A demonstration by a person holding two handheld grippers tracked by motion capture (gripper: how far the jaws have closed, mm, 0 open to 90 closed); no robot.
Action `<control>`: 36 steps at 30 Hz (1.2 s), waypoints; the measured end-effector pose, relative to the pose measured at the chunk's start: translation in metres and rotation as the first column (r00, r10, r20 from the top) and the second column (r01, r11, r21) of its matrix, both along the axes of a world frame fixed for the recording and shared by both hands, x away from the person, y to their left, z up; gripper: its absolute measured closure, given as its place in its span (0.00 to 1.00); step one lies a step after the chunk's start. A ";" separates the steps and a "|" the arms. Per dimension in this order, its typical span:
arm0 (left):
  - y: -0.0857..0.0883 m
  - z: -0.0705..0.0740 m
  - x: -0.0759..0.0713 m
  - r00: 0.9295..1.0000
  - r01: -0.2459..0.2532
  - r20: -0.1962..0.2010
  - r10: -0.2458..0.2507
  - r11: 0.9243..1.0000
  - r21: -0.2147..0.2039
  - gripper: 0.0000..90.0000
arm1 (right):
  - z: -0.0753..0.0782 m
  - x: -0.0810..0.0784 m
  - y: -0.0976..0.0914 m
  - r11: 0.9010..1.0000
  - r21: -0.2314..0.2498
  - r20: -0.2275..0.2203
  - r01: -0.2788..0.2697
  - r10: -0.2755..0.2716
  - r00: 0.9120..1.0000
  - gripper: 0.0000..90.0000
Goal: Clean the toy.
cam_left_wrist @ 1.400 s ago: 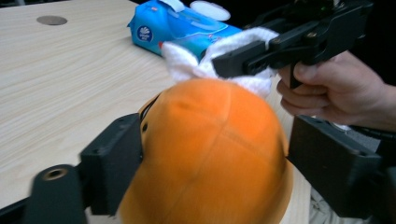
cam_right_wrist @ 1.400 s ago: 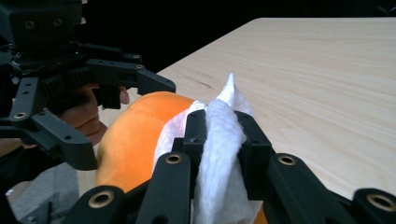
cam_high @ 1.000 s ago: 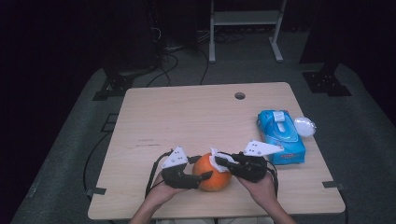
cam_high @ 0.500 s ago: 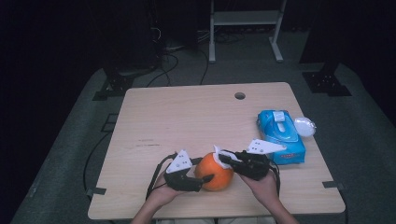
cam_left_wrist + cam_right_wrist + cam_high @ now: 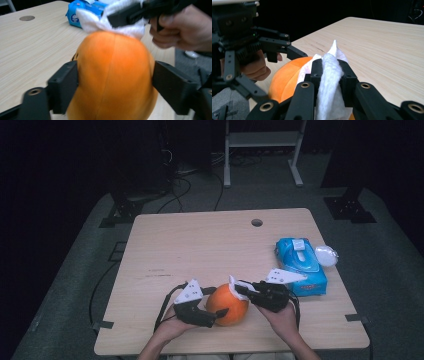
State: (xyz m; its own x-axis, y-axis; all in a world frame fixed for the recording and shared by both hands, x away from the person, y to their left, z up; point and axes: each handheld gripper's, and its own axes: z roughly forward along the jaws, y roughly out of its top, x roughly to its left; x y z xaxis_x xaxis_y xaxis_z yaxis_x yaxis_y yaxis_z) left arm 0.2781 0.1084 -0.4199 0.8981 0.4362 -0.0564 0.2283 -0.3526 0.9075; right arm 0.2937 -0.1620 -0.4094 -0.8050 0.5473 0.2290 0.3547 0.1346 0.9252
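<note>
An orange ball (image 5: pixel 229 304) sits near the front edge of the wooden table (image 5: pixel 200 245). My left gripper (image 5: pixel 216 302) straddles it from the left. In the left gripper view its black fingers (image 5: pixel 63 85) lie against both sides of the ball (image 5: pixel 112 75). These jaws have just been opening, with the ball still between them. My right gripper (image 5: pixel 240 290) is shut on a white wipe (image 5: pixel 235 284) and holds it against the ball's top. In the right gripper view the wipe (image 5: pixel 332 57) sticks up between the closed jaws of the right gripper (image 5: pixel 329 72), above the ball (image 5: pixel 284 80).
A blue pack of wipes (image 5: pixel 301 265) lies at the table's right side, close behind the right hand. A small white thing (image 5: pixel 326 255) rests at the right edge. A round hole (image 5: pixel 257 222) marks the far middle. Dark floor, cables and a white stand lie beyond.
The wipe in the right gripper has shifted slightly over the top of the ball. Both hands stay at the ball, almost in place.
</note>
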 end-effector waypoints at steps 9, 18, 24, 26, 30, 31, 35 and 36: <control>0.006 -0.003 0.007 0.993 -0.116 -0.034 0.115 0.993 -0.034 0.37 | 0.013 -0.017 0.015 0.998 -0.027 0.052 -0.063 0.064 0.997 0.85; 0.000 -0.006 0.003 1.000 -0.028 -0.010 0.027 0.999 -0.027 0.29 | 0.003 -0.004 0.000 1.000 -0.024 0.035 0.019 -0.018 0.999 0.84; 0.003 -0.007 0.003 0.999 -0.032 -0.006 0.032 0.999 -0.022 0.35 | 0.009 -0.014 0.011 0.997 -0.076 0.086 0.001 0.006 0.996 0.84; 0.004 -0.007 0.005 0.999 -0.034 -0.021 0.033 0.999 -0.040 0.30 | 0.007 -0.010 0.007 0.998 -0.064 0.071 0.011 -0.006 0.997 0.84; 0.004 -0.010 0.007 0.999 -0.033 -0.030 0.032 0.999 -0.035 0.29 | 0.009 -0.015 0.011 0.997 -0.072 0.078 0.003 0.002 0.997 0.84; 0.004 -0.011 0.006 0.999 -0.025 -0.023 0.024 0.999 -0.030 0.33 | 0.010 -0.018 0.015 0.997 -0.079 0.086 -0.006 0.013 0.996 0.84; 0.001 -0.010 0.001 1.000 0.021 0.002 -0.021 1.000 0.004 0.39 | 0.013 -0.021 0.021 0.995 -0.098 0.110 -0.033 0.044 0.993 0.84; 0.000 -0.010 0.000 0.999 0.032 0.009 -0.032 0.999 0.013 0.39 | 0.013 -0.019 0.019 0.995 -0.093 0.107 -0.025 0.035 0.994 0.84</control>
